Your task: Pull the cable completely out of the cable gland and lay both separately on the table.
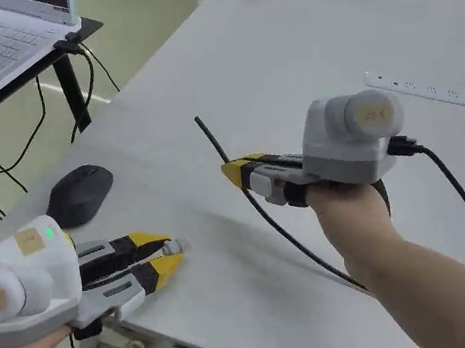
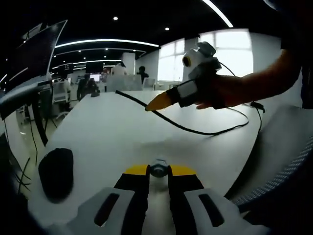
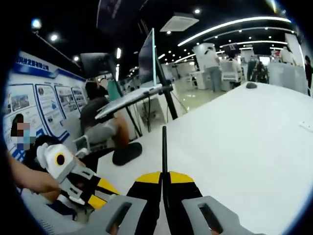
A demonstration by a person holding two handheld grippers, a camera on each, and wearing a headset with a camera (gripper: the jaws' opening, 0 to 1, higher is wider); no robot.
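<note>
Already apart: the left gripper [image 1: 165,256] clenches the small grey cable gland [image 2: 159,168] at its tips. The right gripper [image 1: 234,172] pinches the thin black cable [image 1: 293,238], likely light and floppy, which trails behind onto the white table [image 1: 287,60].

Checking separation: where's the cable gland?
Head view, lower left: the cable gland sits clamped in the left gripper, apart from the cable in the right gripper.

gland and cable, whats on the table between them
Nothing: bare table lies between the gland and the cable, as the head view shows.
</note>
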